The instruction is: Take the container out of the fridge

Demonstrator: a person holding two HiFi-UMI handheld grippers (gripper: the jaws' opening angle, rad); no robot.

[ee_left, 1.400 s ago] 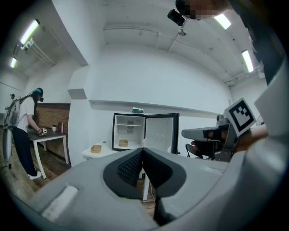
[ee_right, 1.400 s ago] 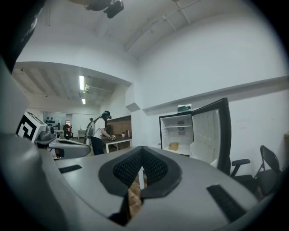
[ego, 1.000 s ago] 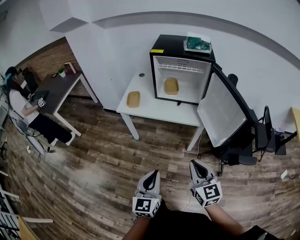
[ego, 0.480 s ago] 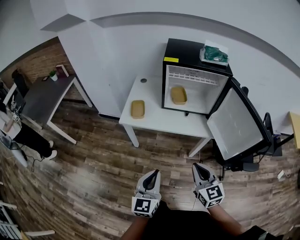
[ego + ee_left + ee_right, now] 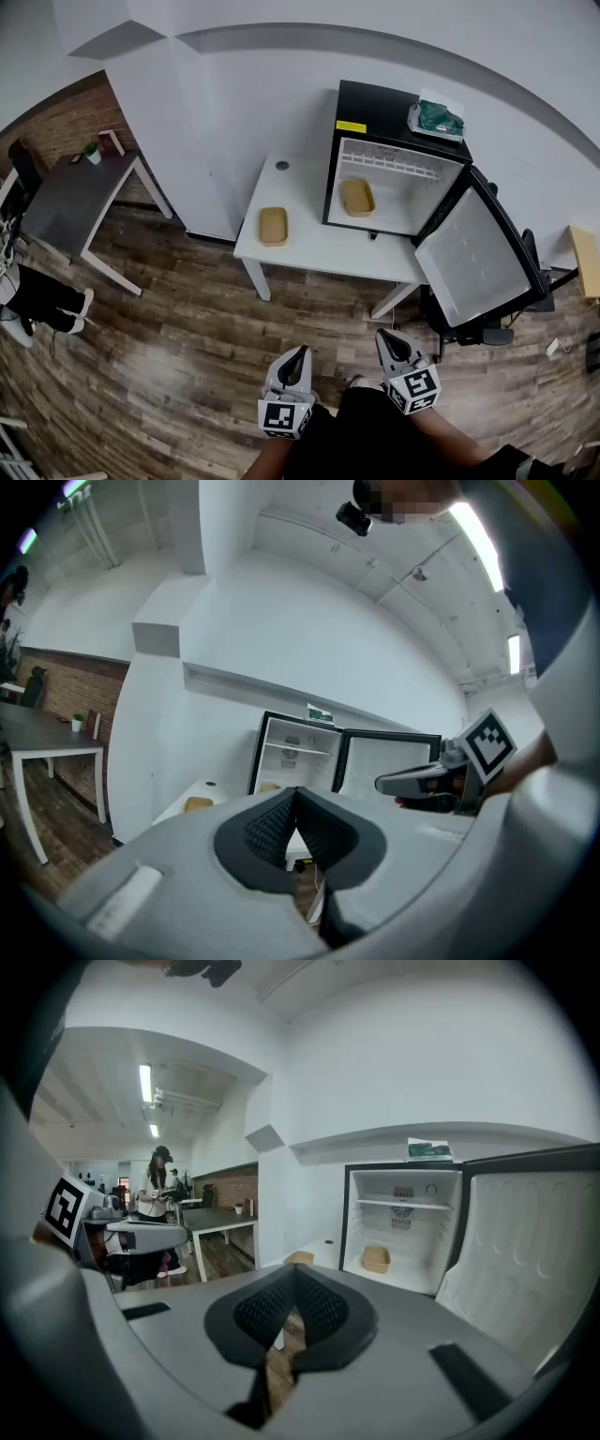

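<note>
At the bottom centre of the head view, the left gripper (image 5: 299, 355) and right gripper (image 5: 385, 338) are held side by side over the wood floor (image 5: 187, 319), well apart from the white table (image 5: 319, 251). The left gripper's ribbed pads (image 5: 265, 831) meet tip to tip with nothing between them. The right gripper's pads (image 5: 264, 1309) are likewise pressed together and empty.

Right of centre, the black mini fridge (image 5: 375, 101) stands on the table, its door (image 5: 473, 258) swung wide to the right. A tan container (image 5: 357, 198) sits on the fridge floor, at the left; its contents cannot be made out. A second tan container (image 5: 273, 225) lies on the table left of the fridge. A green packet (image 5: 438, 118) rests on the fridge top.
</note>
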